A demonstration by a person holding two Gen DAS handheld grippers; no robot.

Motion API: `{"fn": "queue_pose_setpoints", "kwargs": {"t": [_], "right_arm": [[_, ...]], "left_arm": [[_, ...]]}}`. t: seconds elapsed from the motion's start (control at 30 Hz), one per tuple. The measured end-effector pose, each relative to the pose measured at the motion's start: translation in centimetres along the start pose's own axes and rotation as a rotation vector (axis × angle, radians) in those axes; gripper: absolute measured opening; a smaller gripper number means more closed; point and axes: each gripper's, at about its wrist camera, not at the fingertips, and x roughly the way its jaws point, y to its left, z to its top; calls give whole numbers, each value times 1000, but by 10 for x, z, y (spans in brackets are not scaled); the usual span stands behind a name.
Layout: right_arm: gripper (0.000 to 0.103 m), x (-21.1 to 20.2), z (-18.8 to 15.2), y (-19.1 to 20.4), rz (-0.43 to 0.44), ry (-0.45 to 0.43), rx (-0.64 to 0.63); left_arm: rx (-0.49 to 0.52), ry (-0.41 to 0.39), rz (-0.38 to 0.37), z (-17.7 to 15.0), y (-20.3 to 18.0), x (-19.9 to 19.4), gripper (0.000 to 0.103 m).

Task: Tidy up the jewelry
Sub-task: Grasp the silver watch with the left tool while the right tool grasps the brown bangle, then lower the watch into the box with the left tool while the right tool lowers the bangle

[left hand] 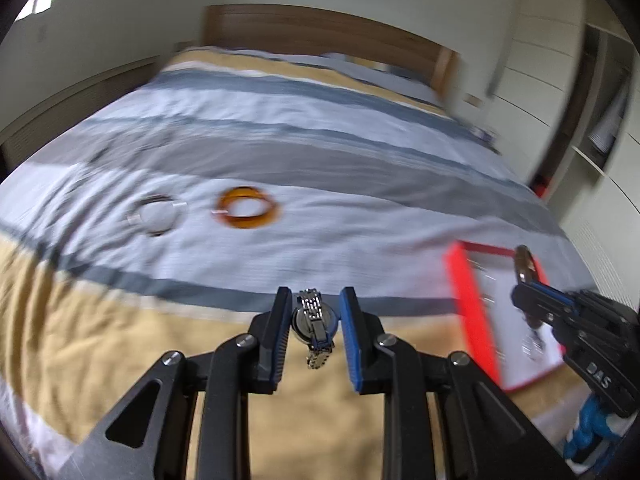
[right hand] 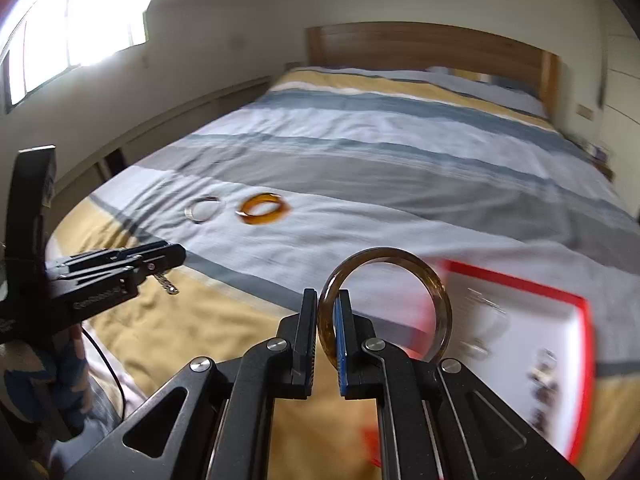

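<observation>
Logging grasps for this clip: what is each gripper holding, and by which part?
Left gripper clamps a metal watch by its case. Right gripper pinches a brown bangle by its rim, one finger through the ring.

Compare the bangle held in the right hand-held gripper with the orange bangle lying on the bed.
The brown bangle stands upright, pinched in the right hand-held gripper; the orange bangle lies flat on the bed, untouched. The brown one is dark and smoky, the orange one bright amber. Both are translucent rings.
</observation>
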Motion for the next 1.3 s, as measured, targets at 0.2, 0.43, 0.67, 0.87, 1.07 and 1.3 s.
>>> {"fn": "queue_pose_setpoints", "kwargs": {"t": [0.2,0.43,0.67,0.87,1.07,1.3], "right_arm": [[8,-28,-33,-66,-110,45,64],[9,-27,-63,-120,-151,96,127],[9,-8,-87,-147,-121,154,163],[9,5,-99,-158,-102,190,158],[10,17,-106,-157,-92,226,142],[15,16,-106,-158,-87,232,159]], "left_arm": [[125,48,-124,-7,-80,14,23],[252,117,-226,-20,-155,46,23],[354,187,-250,-43,-197,81,23],[396,237,-218,-58,-208,108,23],[421,249,-192,-64,-209,120,23],[441,257,-168,-65,-210,125,24]]}}
